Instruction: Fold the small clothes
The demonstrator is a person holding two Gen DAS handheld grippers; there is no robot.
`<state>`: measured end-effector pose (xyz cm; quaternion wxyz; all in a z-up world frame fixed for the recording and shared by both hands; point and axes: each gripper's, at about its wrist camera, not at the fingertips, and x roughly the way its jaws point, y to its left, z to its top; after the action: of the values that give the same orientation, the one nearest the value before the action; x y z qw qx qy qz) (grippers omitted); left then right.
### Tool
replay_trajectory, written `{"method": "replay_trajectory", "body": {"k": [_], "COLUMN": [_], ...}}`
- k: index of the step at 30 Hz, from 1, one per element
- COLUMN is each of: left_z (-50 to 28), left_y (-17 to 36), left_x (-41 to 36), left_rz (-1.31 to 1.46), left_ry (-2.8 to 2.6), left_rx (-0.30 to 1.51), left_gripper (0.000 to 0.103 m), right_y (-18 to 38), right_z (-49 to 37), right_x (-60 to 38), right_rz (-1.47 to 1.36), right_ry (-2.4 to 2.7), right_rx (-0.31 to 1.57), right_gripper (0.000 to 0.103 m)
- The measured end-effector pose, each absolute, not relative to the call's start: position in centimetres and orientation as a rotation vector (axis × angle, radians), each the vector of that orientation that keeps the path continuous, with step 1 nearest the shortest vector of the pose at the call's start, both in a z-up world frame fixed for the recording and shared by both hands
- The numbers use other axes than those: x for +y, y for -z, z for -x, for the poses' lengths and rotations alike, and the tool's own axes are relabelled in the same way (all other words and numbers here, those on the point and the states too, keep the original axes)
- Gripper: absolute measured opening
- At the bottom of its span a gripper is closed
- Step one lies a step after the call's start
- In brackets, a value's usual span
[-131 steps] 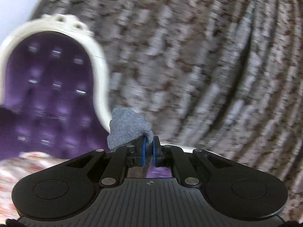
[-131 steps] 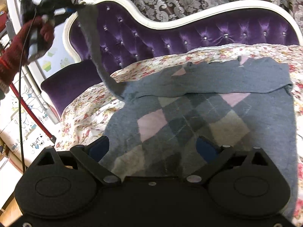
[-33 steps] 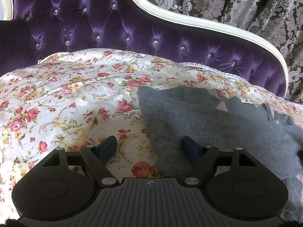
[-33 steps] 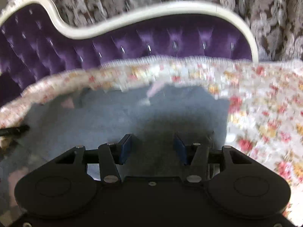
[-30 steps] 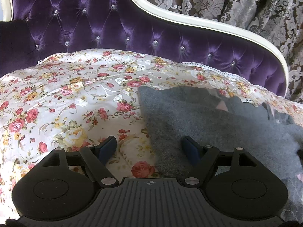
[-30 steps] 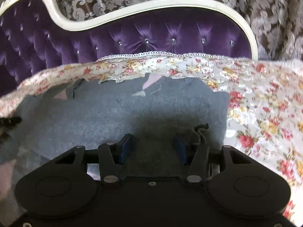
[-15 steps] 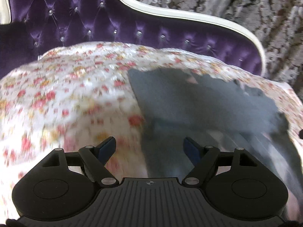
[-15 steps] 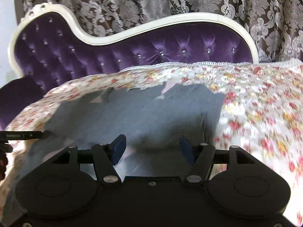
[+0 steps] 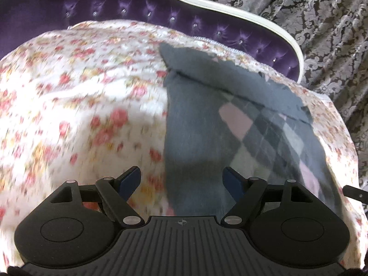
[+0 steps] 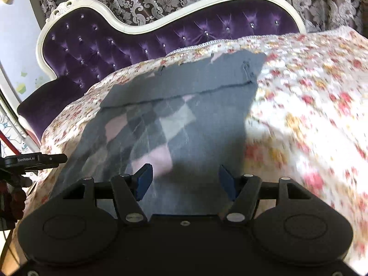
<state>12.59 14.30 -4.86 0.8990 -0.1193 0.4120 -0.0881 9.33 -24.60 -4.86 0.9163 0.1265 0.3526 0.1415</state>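
Note:
A grey sweater (image 9: 207, 119) (image 10: 184, 115) with a pink and grey diamond pattern lies flat on the floral cover. Both sleeves are folded across its upper part as a plain grey band (image 10: 188, 78). My left gripper (image 9: 182, 179) hovers open above the sweater's near left edge, with nothing between its blue pads. My right gripper (image 10: 185, 181) hangs open over the near right part of the sweater, and its pads grip nothing. The left gripper's tip (image 10: 48, 158) shows at the left edge of the right wrist view.
The floral cover (image 9: 80, 92) (image 10: 310, 105) spreads over a purple tufted sofa with a white frame (image 10: 161, 23). Patterned curtains (image 9: 322, 23) hang behind. A sleeve in dark red (image 10: 13, 197) shows at the far left.
Both grippers have drawn back toward the near end of the sweater, so more of its diamond pattern shows. The right jaws stand wider than a second ago.

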Motion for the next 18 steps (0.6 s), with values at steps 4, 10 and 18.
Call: {"method": "replay_trajectory", "body": {"k": [4, 10, 18], "left_z": [-10.6, -9.1, -8.6], "left_y": [5.4, 5.6, 6.0], "left_x": [13.7, 13.0, 12.6], "left_rz": [0.251, 0.249, 0.242], "left_ry": [0.202, 0.210, 0.215], "left_rx": [0.866, 0.854, 0.847], "left_gripper": [0.077, 0.077, 0.077], "right_y": [5.7, 6.9, 7.7], "right_z": [-7.1, -4.9, -4.3], "right_x": [-24.9, -24.7, -24.4], "right_rz": [-0.293, -0.352, -0.415], "right_ry": [-0.286, -0.302, -0.320], "right_rx": [0.750, 0.777, 0.759], "right_gripper": [0.069, 0.071, 0.078]}}
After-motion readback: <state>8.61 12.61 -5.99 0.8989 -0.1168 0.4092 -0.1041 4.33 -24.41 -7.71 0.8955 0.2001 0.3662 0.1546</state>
